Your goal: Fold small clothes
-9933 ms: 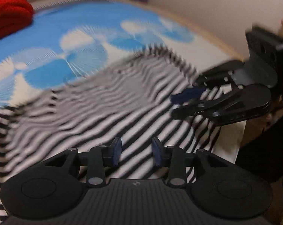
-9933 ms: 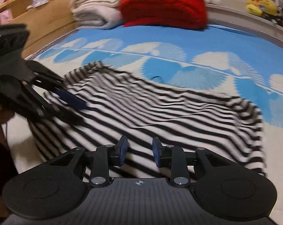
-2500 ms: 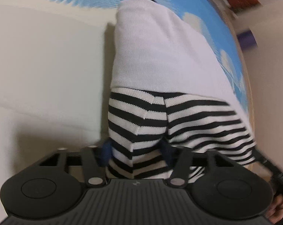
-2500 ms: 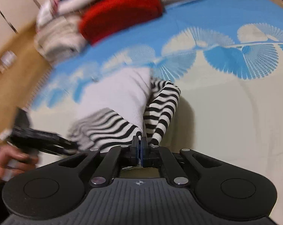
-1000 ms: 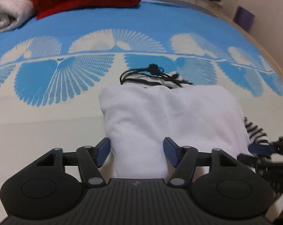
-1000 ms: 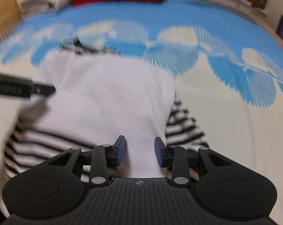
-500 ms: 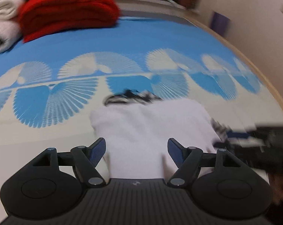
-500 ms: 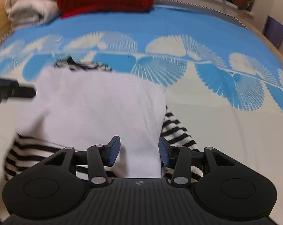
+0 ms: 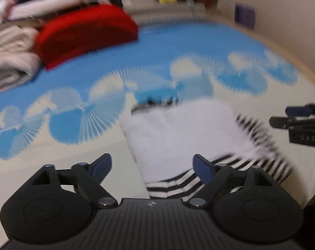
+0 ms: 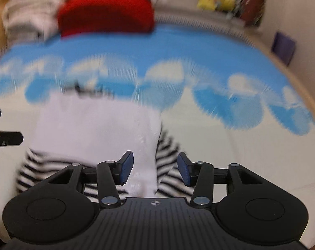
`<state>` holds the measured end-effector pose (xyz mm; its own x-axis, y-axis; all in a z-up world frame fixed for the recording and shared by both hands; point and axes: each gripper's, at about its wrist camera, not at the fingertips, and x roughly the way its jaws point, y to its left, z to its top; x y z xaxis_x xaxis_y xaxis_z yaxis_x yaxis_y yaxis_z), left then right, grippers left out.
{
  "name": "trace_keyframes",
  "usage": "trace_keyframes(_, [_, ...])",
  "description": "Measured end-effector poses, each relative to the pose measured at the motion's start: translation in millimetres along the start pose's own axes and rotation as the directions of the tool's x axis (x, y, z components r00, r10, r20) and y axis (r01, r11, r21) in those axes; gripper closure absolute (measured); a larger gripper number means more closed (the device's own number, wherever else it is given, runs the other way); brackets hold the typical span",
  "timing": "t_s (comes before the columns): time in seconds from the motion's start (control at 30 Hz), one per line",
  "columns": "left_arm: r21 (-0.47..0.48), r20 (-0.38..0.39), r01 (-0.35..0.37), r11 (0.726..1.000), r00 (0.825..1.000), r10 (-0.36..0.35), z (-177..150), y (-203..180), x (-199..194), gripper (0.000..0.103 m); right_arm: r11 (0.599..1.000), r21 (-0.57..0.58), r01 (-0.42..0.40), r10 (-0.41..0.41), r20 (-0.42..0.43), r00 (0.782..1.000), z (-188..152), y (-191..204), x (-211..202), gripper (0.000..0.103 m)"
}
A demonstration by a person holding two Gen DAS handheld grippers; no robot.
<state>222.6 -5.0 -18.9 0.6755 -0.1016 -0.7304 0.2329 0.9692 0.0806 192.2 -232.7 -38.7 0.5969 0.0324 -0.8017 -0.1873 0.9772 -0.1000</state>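
Observation:
The small garment (image 9: 184, 129) lies folded on the bedspread, white side up, with black-and-white stripes showing along its near and right edges. My left gripper (image 9: 152, 165) hangs above its near left corner, jaws opening wide, nothing pressed between them. In the right wrist view the same garment (image 10: 94, 129) lies lower left. My right gripper (image 10: 155, 169) is above its near right edge, jaws opening, pads clear of the cloth. The right gripper's fingers (image 9: 297, 116) show at the right edge of the left wrist view. A dark cord sticks out at the garment's far edge.
A blue and cream fan-patterned bedspread (image 9: 178, 48) covers the bed. A folded red garment (image 9: 84, 33) and beige folded clothes (image 9: 9, 56) are stacked at the far left. A wall runs along the right; a purple object (image 10: 283, 46) stands by it.
Both grippers have risen away from the folded garment and their jaws have spread wider. The garment stays flat on the bedspread and now looks smaller in both views.

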Motion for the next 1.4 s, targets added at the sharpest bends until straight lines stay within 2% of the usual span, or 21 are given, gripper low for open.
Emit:
trace_keyframes(0.03, [-0.013,0.040,-0.013,1.000,0.999,0.013,-1.3,-3.5,-18.0,0.000,1.000,0.010,0.004,-0.004,0.041,0.999,-0.6,-3.8,-15.3,0.051])
trace_keyframes(0.1, [-0.031,0.116,-0.030,0.999,0.993,0.033,-12.4,-13.8,-53.4,0.000,1.000,0.031,0.000,-0.004,0.115,0.993,-8.0,-8.6,-45.9,0.037])
trace_keyframes(0.17, [-0.054,0.165,-0.027,0.998,0.986,0.036,-30.8,-26.1,-81.2,0.000,0.999,0.040,-0.008,0.000,0.173,0.985,-21.9,-12.6,-72.4,0.029])
trace_keyframes(0.2, [-0.071,0.174,-0.020,0.997,0.984,0.032,-41.0,-31.6,-90.7,0.000,0.999,0.040,-0.011,0.002,0.202,0.979,-31.3,-14.6,-84.5,0.023])
trace_keyframes(0.33, [-0.112,0.184,-0.032,0.993,0.981,0.052,-83.7,-57.4,-108.6,0.000,0.996,0.086,-0.020,-0.007,0.300,0.954,-57.8,-15.8,-120.7,0.017])
trace_keyframes(0.4, [-0.105,0.156,-0.025,0.994,0.987,0.042,-102.7,-64.7,-104.3,0.000,0.996,0.088,0.011,-0.039,0.325,0.945,-66.9,-11.5,-130.1,0.010])
trace_keyframes(0.47, [-0.096,0.086,-0.030,0.995,0.996,0.038,-107.9,-66.5,-94.9,0.000,0.995,0.103,0.014,-0.046,0.307,0.951,-74.2,-10.0,-129.6,0.008])
trace_keyframes(0.5, [-0.107,0.081,-0.038,0.993,0.996,0.047,-106.5,-64.9,-91.9,0.000,0.993,0.116,0.007,-0.040,0.288,0.957,-76.6,-9.8,-127.4,0.008])
trace_keyframes(0.57, [-0.150,0.071,-0.051,0.987,0.996,0.062,-105.4,-57.9,-84.5,0.000,0.992,0.128,-0.001,-0.031,0.254,0.967,-79.6,-10.8,-122.2,0.007])
trace_keyframes(0.73, [-0.260,-0.054,-0.061,0.964,0.997,0.048,-107.8,-45.8,-63.3,0.000,0.994,0.111,0.005,-0.028,0.209,0.977,-83.9,-6.7,-116.1,0.006])
trace_keyframes(0.9, [-0.235,-0.049,-0.072,0.969,0.997,0.062,-105.9,-51.6,-58.4,0.000,0.992,0.129,-0.011,-0.013,0.182,0.983,-86.7,-6.1,-112.7,0.005])
trace_keyframes(1.4, [-0.223,-0.041,-0.067,0.973,0.997,0.060,-103.4,-57.4,-56.3,0.000,0.999,0.037,0.002,-0.009,0.187,0.982,-88.2,7.5,-111.4,0.005])
